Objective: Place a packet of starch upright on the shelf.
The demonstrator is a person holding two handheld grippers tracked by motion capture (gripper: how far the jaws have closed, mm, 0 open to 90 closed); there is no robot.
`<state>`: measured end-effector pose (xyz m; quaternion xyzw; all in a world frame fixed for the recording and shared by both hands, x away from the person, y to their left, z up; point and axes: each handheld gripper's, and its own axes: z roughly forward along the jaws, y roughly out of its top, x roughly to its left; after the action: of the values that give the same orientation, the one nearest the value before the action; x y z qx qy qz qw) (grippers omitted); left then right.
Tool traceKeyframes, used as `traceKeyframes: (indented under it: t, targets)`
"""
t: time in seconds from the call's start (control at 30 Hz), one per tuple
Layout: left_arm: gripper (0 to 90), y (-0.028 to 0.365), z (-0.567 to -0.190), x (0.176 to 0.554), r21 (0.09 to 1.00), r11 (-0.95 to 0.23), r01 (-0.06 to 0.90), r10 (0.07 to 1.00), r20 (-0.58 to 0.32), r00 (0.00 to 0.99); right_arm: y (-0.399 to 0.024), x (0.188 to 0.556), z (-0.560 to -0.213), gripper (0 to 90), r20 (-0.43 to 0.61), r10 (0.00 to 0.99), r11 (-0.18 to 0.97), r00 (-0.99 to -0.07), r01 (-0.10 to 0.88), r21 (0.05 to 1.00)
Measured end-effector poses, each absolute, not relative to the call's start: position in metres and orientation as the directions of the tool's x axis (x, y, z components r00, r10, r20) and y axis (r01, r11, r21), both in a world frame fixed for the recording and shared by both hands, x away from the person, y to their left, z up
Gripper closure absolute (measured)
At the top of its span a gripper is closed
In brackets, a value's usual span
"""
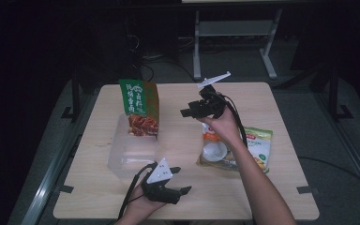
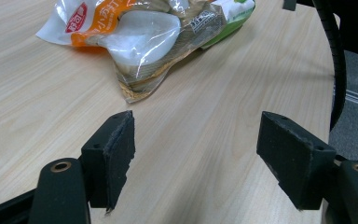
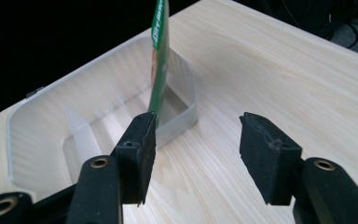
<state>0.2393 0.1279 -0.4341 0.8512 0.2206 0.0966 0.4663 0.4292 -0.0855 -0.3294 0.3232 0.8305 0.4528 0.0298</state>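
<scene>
A green and orange food pouch [image 1: 139, 107] stands upright in the far end of a clear plastic container [image 1: 127, 157] on the table's left half. My right gripper [image 1: 186, 112] hovers to the right of the pouch, jaws pointing left toward it. In the right gripper view its jaws [image 3: 196, 135] stand open with nothing between them, and the pouch [image 3: 160, 56] shows edge-on inside the container [image 3: 37, 112]. My left gripper [image 1: 180, 180] rests near the front edge, open and holding nothing. In the left gripper view its jaws [image 2: 196, 140] point at a pile of snack bags [image 2: 154, 32].
Snack bags [image 1: 236, 149] in clear, orange and yellow-green wrapping lie on the right of the wooden table [image 1: 183, 197], under my right forearm. A black cable [image 1: 236, 122] trails from the right gripper. Dark floor and a white metal stand [image 1: 234, 28] lie beyond the far edge.
</scene>
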Motion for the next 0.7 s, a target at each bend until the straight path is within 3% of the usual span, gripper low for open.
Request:
traceKeyframes:
  t: [0.7]
  targets:
    - [27.5, 0.129, -0.432, 0.239, 0.840, -0.465, 0.281, 0.470, -0.036, 0.882, -0.142, 0.412, -0.340, 40.0, 0.261, 0.640, 0.369, -0.722, 0.588, 0.720]
